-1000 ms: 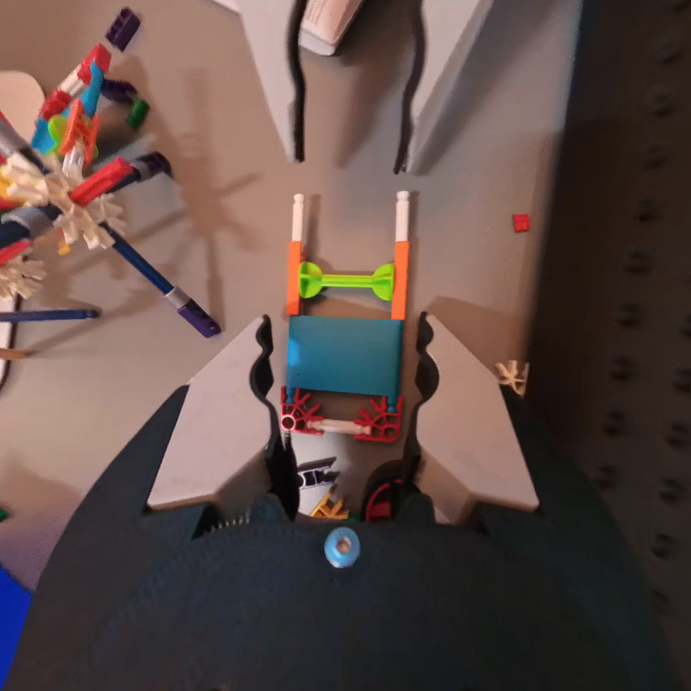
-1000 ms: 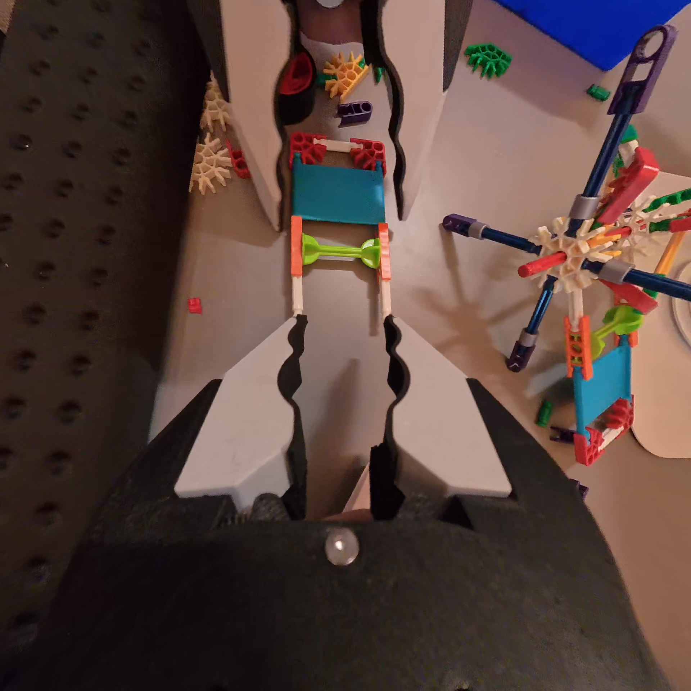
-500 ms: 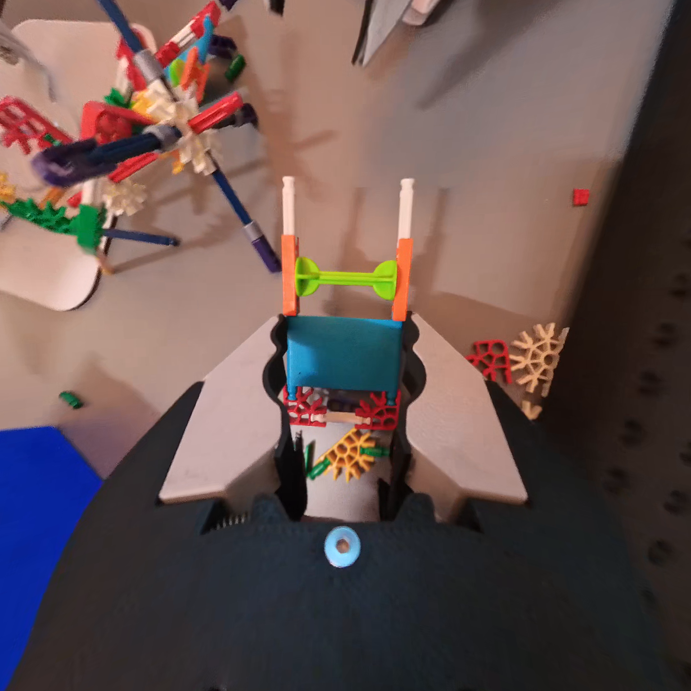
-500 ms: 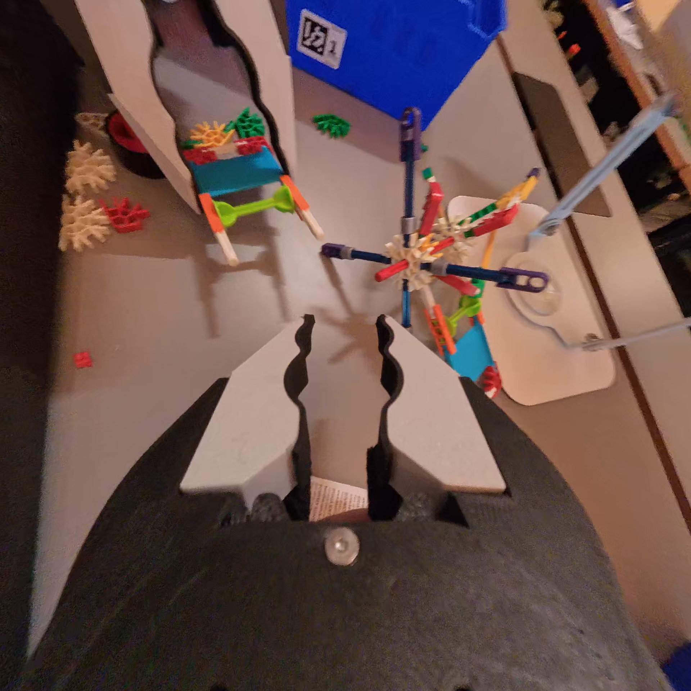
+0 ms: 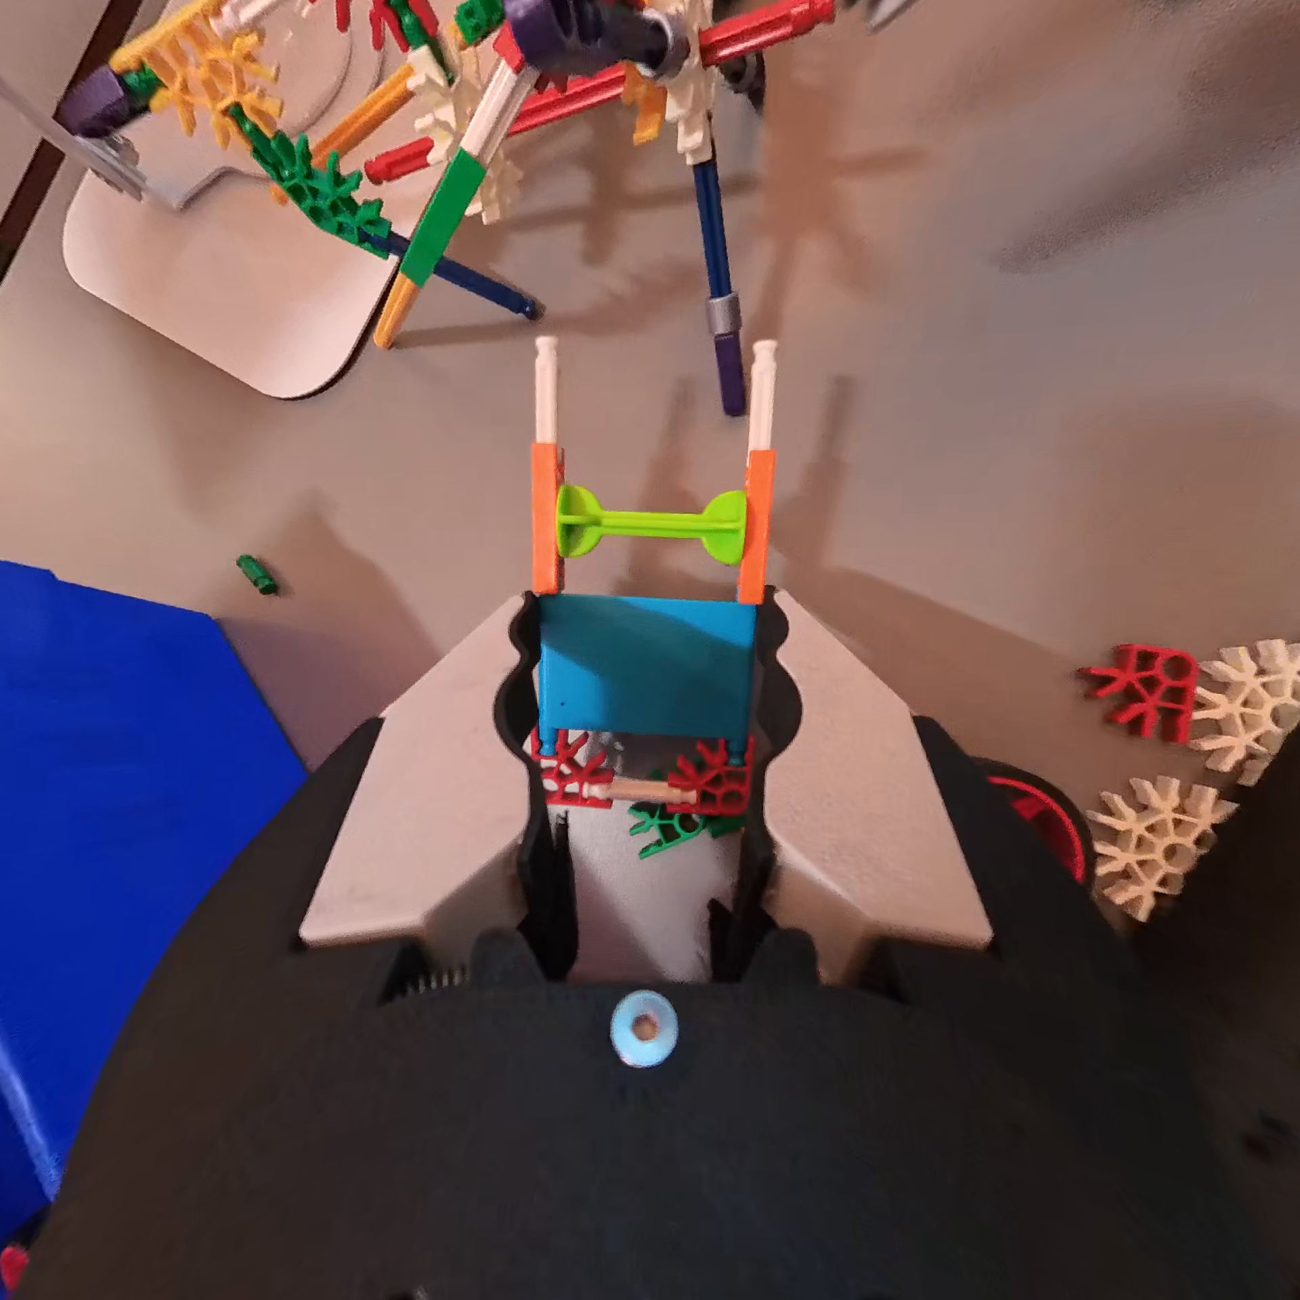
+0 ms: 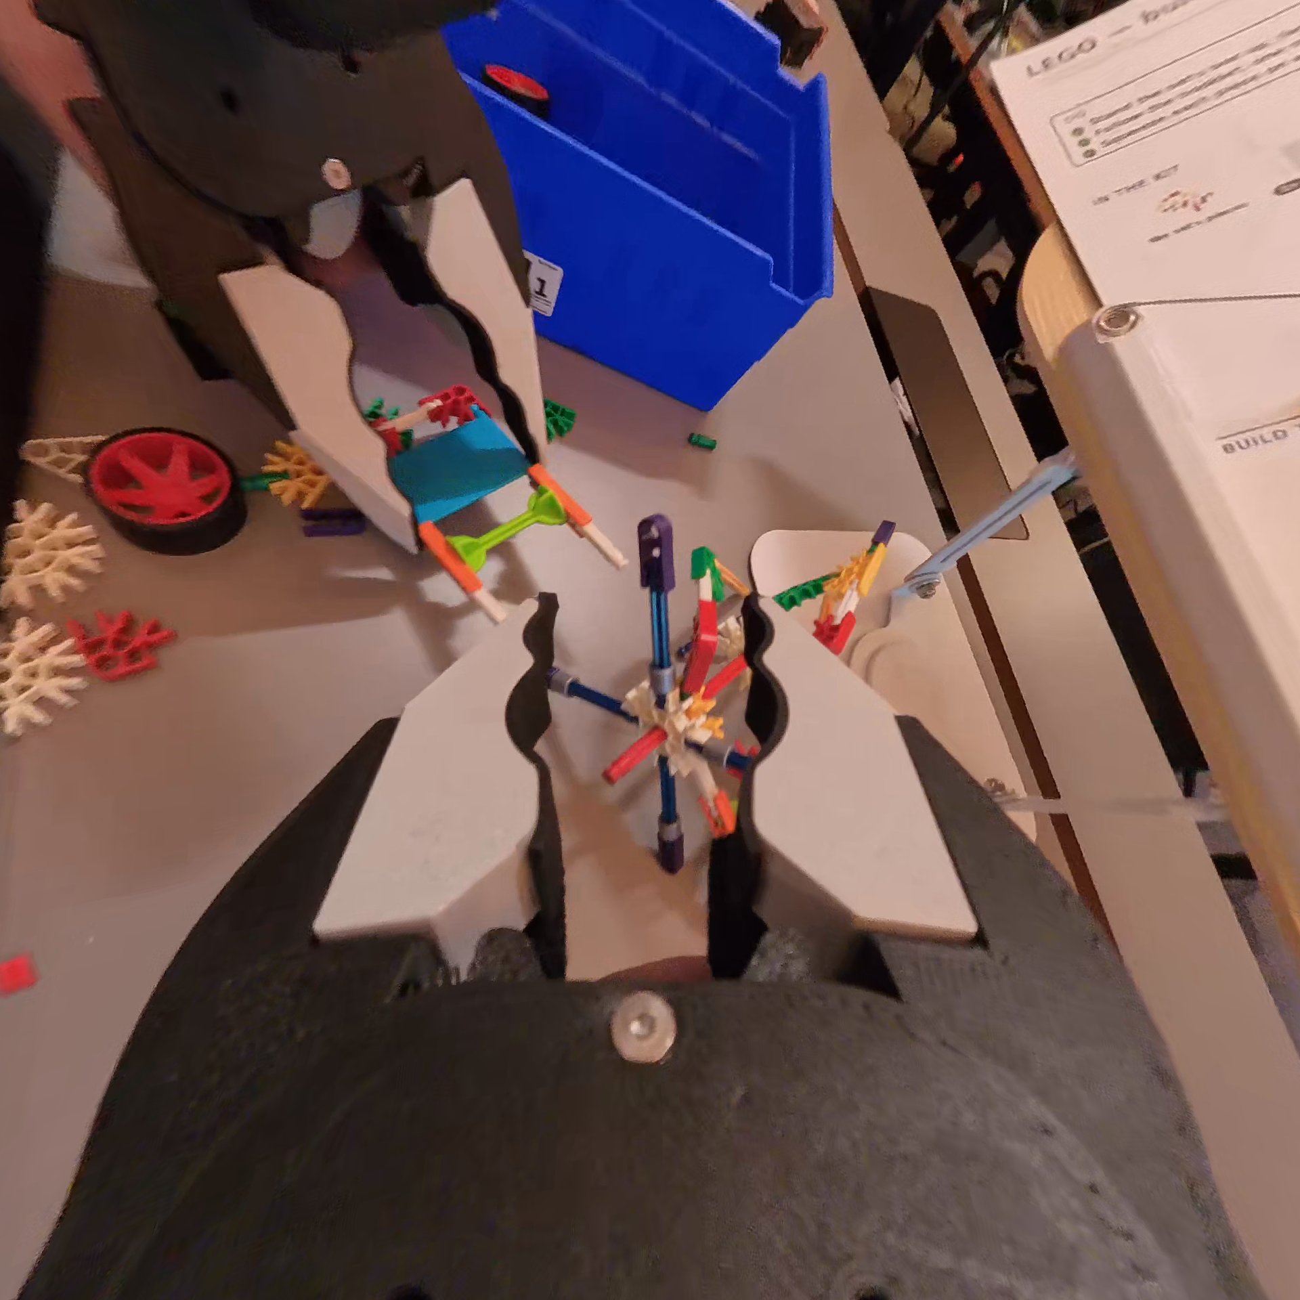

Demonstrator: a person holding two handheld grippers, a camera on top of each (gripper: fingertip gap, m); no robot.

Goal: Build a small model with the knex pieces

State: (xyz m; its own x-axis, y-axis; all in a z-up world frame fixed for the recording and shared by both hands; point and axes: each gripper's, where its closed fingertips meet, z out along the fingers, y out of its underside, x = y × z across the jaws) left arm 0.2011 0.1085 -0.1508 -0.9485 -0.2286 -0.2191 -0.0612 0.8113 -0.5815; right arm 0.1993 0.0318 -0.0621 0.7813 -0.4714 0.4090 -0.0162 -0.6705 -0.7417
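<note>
The left gripper (image 5: pixel 647 612) is clenched on a small rod-and-connector frame with a blue panel (image 5: pixel 646 661), lifted off the grey table (image 5: pixel 985 436); its white rod tips point far, towards the multicoloured spoked wheel model (image 6: pixel 668 710); the right gripper (image 6: pixel 644 612), released and empty, straddles that model; best keep the frame level and square.

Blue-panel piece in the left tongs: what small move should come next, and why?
Probably carry the blue-panel piece a little forward toward the spoked wheel model. The left tongs are shut on its panel, its two white rod tips point ahead unconnected, and the right tongs hang open over the model's hub, gripping nothing.
</note>
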